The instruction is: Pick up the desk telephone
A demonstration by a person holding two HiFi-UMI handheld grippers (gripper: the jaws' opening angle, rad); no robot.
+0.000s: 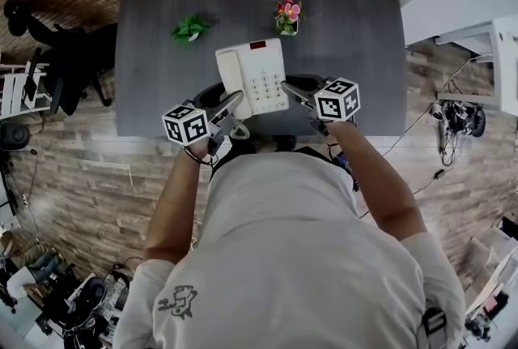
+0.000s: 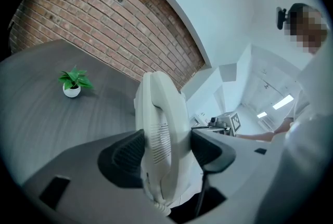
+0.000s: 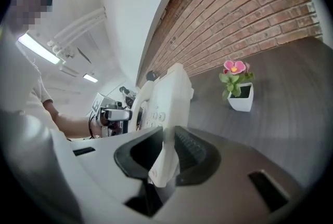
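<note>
Your left gripper (image 1: 229,109) clamps the white plastic desk telephone (image 1: 252,78) at its handset side, and your right gripper (image 1: 296,93) pinches the thin opposite edge, above the dark grey bench (image 1: 348,7). It is likely rigid, light and slick, and the handset may slip.

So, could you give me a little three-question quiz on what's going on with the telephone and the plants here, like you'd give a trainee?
1. True or false: only one gripper holds the desk telephone.
2. Which part of the telephone is the left gripper clamped on? A) the handset side B) the keypad edge C) the coiled cord
3. Fill in: in the head view, the pink flower pot stands on the table to the ___ of the green plant.
Key: 1 false, the right gripper grips the opposite edge too. 2 A. 3 right.
</note>
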